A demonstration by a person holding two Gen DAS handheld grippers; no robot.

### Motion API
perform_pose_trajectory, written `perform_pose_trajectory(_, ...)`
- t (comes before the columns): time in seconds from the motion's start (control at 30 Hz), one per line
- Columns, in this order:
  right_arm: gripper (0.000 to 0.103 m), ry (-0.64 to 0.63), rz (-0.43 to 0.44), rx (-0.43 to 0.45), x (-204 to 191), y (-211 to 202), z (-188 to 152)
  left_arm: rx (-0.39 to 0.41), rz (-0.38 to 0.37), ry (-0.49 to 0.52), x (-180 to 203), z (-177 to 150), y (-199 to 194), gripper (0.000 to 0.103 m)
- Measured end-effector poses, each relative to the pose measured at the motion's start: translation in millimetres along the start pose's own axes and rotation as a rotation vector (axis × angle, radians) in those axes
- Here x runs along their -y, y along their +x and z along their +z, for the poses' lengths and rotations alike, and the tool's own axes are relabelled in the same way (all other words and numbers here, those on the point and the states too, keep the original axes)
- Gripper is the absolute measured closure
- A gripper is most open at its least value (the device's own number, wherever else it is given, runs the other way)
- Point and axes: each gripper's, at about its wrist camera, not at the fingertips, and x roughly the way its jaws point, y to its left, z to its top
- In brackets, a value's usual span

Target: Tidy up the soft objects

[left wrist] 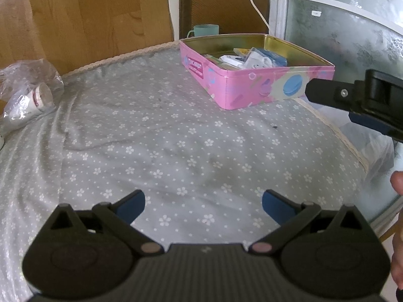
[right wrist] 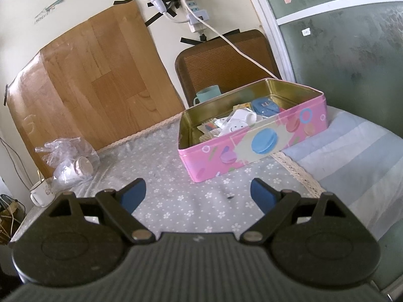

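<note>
A pink tin box (left wrist: 254, 85) (right wrist: 252, 148) stands open on the grey flowered cloth (left wrist: 163, 138) at the far right of the table. Inside lie several soft items: a white smiley piece (right wrist: 235, 125) (left wrist: 254, 61) and a blue pouch (right wrist: 265, 107) (left wrist: 275, 58). My left gripper (left wrist: 203, 205) hovers open over the near cloth, empty. My right gripper (right wrist: 199, 193) is open too, empty, short of the tin. The right gripper's side (left wrist: 352, 100) shows in the left wrist view just right of the tin.
A crumpled clear plastic bag with paper cups (left wrist: 30, 95) (right wrist: 70, 163) lies at the left. A white mug (right wrist: 41, 193) stands at the left table edge. A teal cup (left wrist: 205, 30) and a brown chair back (right wrist: 224, 63) sit behind the tin. A striped blue cloth (right wrist: 352, 156) covers the right.
</note>
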Motion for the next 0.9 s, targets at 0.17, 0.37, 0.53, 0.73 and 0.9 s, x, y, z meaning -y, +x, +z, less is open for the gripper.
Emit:
perform_pose_trajectory(0.17,0.011,0.001,0.0,-0.001,0.4,0.7,-0.2,-0.007,-0.009,0.0,0.1,-0.2,1.0,0.0)
perform_pose_trajectory(0.37,0.011,-0.002,-0.003,-0.002,-0.2,1.6,-0.6,0.001,0.001,0.011,0.3,0.3,1.1,0.0)
perform_pose_trajectory(0.53,0.011,-0.002,-0.003,-0.001,-0.3,1.3,-0.5,0.003,-0.002,0.014,0.1,0.8,1.3,0.0)
perform_pose_trajectory(0.73,0.011,-0.005,-0.003,-0.001,0.2,2.7,-0.4,0.015,-0.003,0.009,-0.3,2.0,0.2,0.0)
perform_pose_trajectory(0.9,0.011,-0.009,-0.003,-0.005,0.1,3.9,0.1,0.065,-0.017,0.03,-0.3,1.8,-4.3,0.0)
